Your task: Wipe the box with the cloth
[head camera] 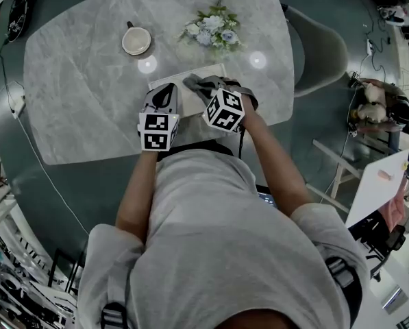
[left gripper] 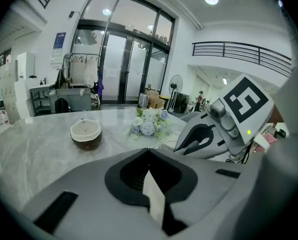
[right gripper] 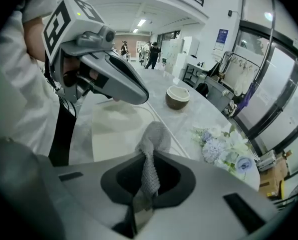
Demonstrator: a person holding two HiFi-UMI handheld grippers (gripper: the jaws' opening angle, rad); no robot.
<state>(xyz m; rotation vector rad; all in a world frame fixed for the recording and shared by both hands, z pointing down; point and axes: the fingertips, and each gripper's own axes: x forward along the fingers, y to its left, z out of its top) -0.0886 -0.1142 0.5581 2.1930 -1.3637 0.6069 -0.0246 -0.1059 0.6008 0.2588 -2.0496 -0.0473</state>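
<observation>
Pinching the grey knitted cloth (right gripper: 153, 134) tight in the closed right gripper (right gripper: 148, 158), over the flat white box (right gripper: 116, 129) at the marble table's (head camera: 81, 94) near edge, poised for wiping its top. Clamping the left gripper (left gripper: 149, 155) on a thin white edge (left gripper: 154, 200), seemingly the box's near-left rim, probably for steadying it against sliding.

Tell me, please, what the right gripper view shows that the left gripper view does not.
Only the right gripper view shows the cloth pinched in its own jaws, and the left gripper. Only the left gripper view shows the right gripper, and its own jaws shut on a pale edge, apparently the box. Both show the bowl, flowers and table.
</observation>
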